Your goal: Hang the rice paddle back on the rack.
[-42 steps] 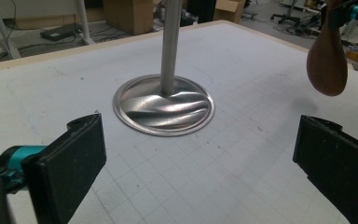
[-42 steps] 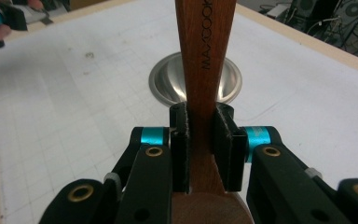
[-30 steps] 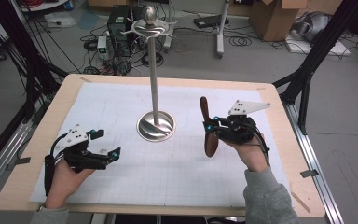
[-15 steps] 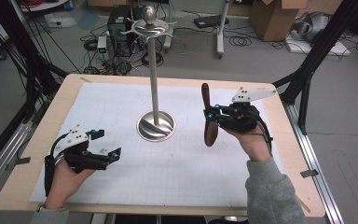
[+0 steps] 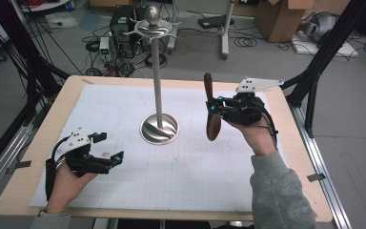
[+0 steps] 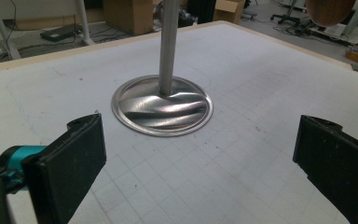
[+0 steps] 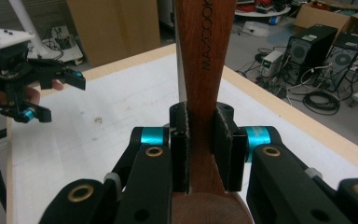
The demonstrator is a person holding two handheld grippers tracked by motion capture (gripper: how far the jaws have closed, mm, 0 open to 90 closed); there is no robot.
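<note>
Cables and boxes clutter the floor behind the worktop point(image 5: 124, 200). At its middle rises a metal stand point(image 5: 158, 95). Right gripper point(image 5: 214, 107) clamps a wooden spoon point(image 5: 213, 125) upright above the surface, its handle end cut off in the right gripper view; left gripper point(image 5: 112, 155) rests, jaws apart.

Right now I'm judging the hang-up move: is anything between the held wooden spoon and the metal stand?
Nothing visible: only bare table mat lies between the wooden spoon, clamped in the right gripper, and the stand.
</note>
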